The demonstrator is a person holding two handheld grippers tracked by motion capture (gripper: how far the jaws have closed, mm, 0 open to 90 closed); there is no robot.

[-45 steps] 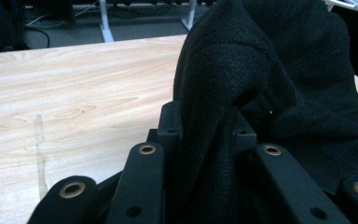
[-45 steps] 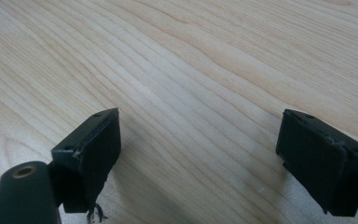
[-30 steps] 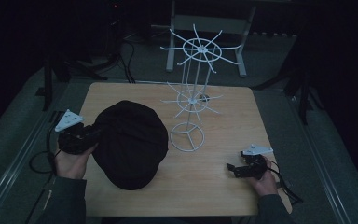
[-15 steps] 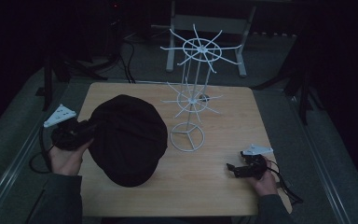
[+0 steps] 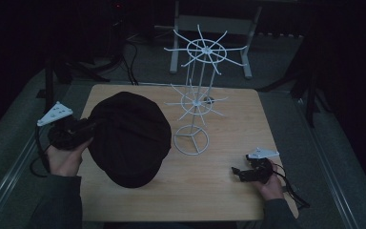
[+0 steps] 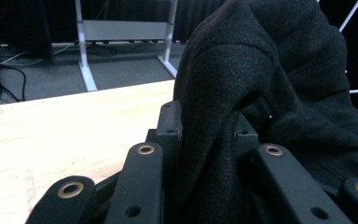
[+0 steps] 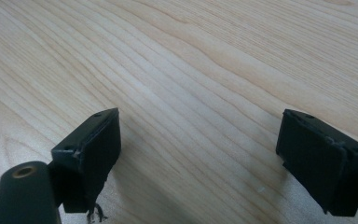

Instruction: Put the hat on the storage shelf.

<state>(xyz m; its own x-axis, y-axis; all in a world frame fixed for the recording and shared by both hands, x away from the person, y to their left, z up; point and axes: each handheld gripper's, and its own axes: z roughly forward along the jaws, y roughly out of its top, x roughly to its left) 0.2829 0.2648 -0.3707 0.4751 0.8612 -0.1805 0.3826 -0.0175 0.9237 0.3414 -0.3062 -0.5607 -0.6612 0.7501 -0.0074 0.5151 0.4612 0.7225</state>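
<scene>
- The left gripper sits at the left edge of the wooden table, its jaws pinched on the brim edge of a dark flat cap; in the left gripper view a fold of the cap's woollen cloth is squeezed between the black jaws.
- The cap itself spreads over the left half of the table, just beside the ring base of a white wire rack that stands upright near the middle.
- The right gripper rests near the table's front right corner, well apart from cap and rack; its jaws stand wide apart over bare wood, holding nothing.
- The room is dim, and I can make out no writing or label on anything.
</scene>
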